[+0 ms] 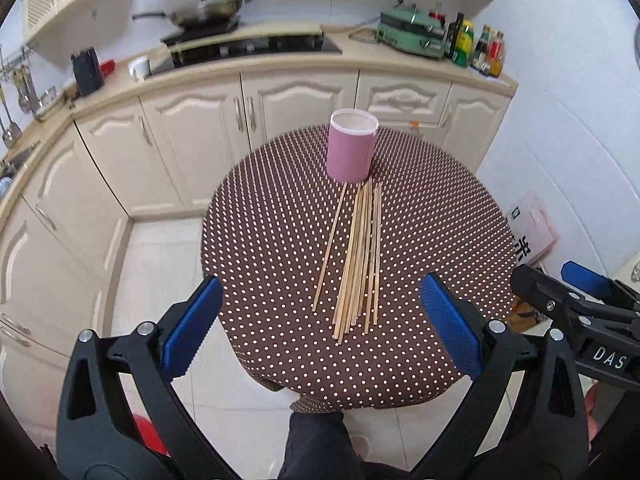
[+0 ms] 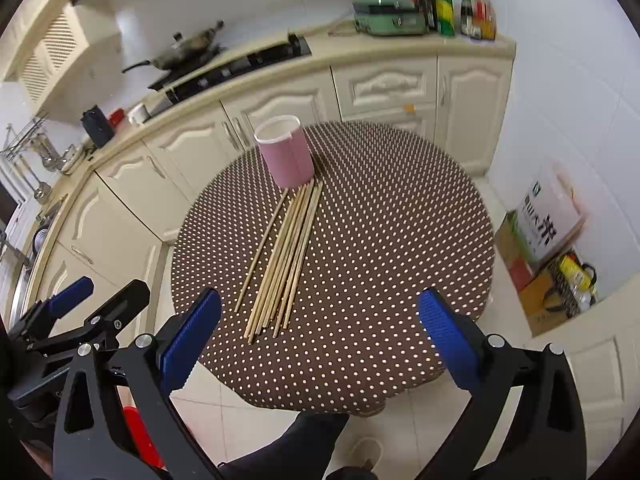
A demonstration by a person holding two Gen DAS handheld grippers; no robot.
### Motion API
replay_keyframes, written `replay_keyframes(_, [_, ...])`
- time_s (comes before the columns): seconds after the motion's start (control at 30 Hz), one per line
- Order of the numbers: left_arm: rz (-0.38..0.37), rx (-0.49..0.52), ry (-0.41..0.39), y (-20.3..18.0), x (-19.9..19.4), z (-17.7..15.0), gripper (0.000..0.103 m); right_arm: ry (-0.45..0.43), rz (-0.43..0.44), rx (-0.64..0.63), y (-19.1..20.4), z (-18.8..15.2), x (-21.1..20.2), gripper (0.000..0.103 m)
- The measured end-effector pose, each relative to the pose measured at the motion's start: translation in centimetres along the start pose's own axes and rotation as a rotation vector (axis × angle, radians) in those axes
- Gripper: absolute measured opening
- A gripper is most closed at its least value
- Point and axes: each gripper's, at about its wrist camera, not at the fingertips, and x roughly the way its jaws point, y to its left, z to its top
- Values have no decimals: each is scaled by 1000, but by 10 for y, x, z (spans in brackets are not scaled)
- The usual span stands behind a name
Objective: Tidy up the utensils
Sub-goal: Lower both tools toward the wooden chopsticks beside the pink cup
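Two hand-held grippers hover over a round worktop holding a pink cup and loose wooden chopsticks.

The round worktop [image 1: 280, 240], covered in a brown cloth with white polka dots, stands in a kitchen with cream cabinets. Near its far edge a pink cylindrical cup [image 1: 352, 146] stands upright with its mouth open. A bundle of wooden chopsticks [image 1: 360, 256] lies flat on the cloth, far ends touching or just beside the cup's base and near ends fanned toward the viewer; one stick lies slightly apart on the left. The left hand-held gripper [image 1: 320, 320] is released, its blue-padded jaws spread wide above the near edge, grasping nothing. The right hand-held gripper [image 2: 320, 332] is likewise released and empty, just beside the left one.
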Motion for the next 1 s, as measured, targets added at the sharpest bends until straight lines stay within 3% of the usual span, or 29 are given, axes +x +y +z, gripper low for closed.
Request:
replay_keyframes(0.23, [-61,-34,160,14,66,23,85,108,0,51,0,21,58,95])
replay_keyframes(0.63, [-94,-5,278,36,150,66,78,229,-25,147,3,66,131,95])
replay_keyframes(1.0, [-136,2,420,47,215,66,69,378,-83,224,-8,60,188,95])
